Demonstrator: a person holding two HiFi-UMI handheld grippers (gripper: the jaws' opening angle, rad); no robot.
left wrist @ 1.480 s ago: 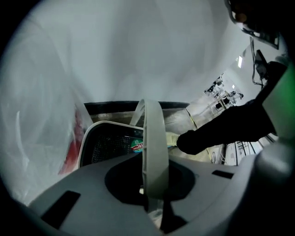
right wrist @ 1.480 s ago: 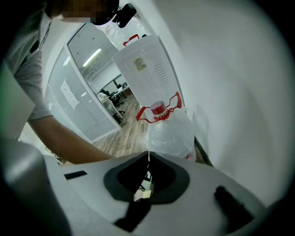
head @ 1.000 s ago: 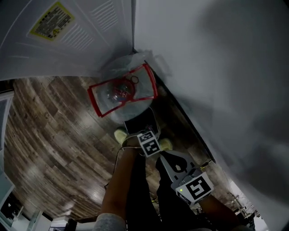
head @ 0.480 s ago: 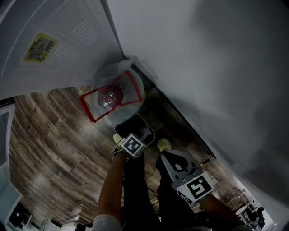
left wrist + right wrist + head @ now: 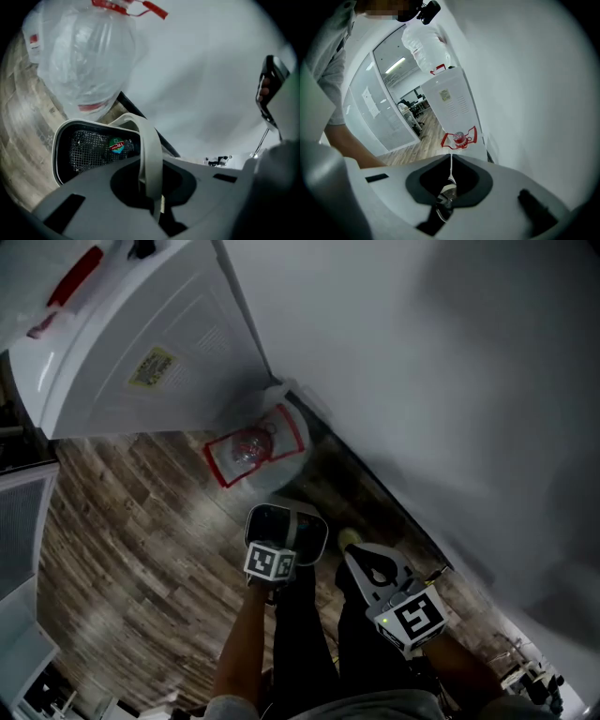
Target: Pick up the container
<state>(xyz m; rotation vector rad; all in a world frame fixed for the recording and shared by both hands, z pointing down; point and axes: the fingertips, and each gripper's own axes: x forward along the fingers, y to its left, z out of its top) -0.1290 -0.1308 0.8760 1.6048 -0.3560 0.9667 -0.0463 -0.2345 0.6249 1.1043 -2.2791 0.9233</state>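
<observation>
The container [image 5: 287,524] is a black mesh bin with a white rim and a white bail handle [image 5: 148,149]. It hangs off the floor in front of the person's legs. My left gripper [image 5: 153,191] is shut on that handle, and the bin's mouth [image 5: 92,146] faces the camera with a small round sticker inside. In the head view the left gripper [image 5: 277,547] sits just behind the bin. My right gripper [image 5: 360,557] is to the right, away from the bin. Its jaws [image 5: 450,183] are shut with nothing between them.
A red wire frame lined with a clear plastic bag [image 5: 255,448] stands on the wood floor in the corner, close beyond the bin. A white cabinet [image 5: 141,343] is at its left and a white wall [image 5: 431,381] at its right. A shoe [image 5: 349,538] shows below.
The bin, held by my left gripper, has come away from the bag-lined frame and now looks higher and closer to the head camera. The right gripper has stayed in place.
</observation>
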